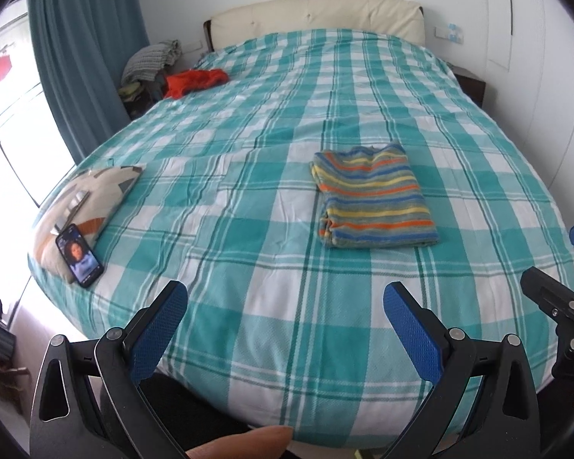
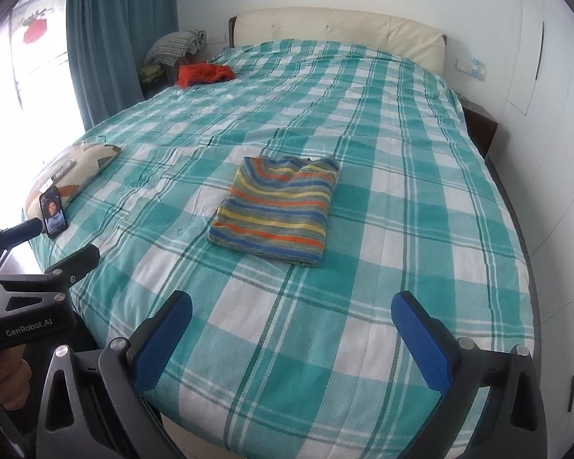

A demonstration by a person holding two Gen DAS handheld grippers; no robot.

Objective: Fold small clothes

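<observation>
My left gripper (image 1: 285,298) and right gripper (image 2: 291,308) both hang spread wide with nothing between the blue pads, above the near edge of the bed (image 1: 248,122). The folded striped sweater (image 1: 371,197) lies flat on the checked bedspread ahead, well apart from both grippers, with bare cover all around it. Far to the left, a lit phone (image 1: 79,254) leans against a patterned pillow (image 1: 92,191) at the bed's edge. An orange garment (image 1: 195,81) sits crumpled near the cream headboard (image 1: 317,19). My left gripper's body reads "GenRobot.AI" in the right wrist view.
</observation>
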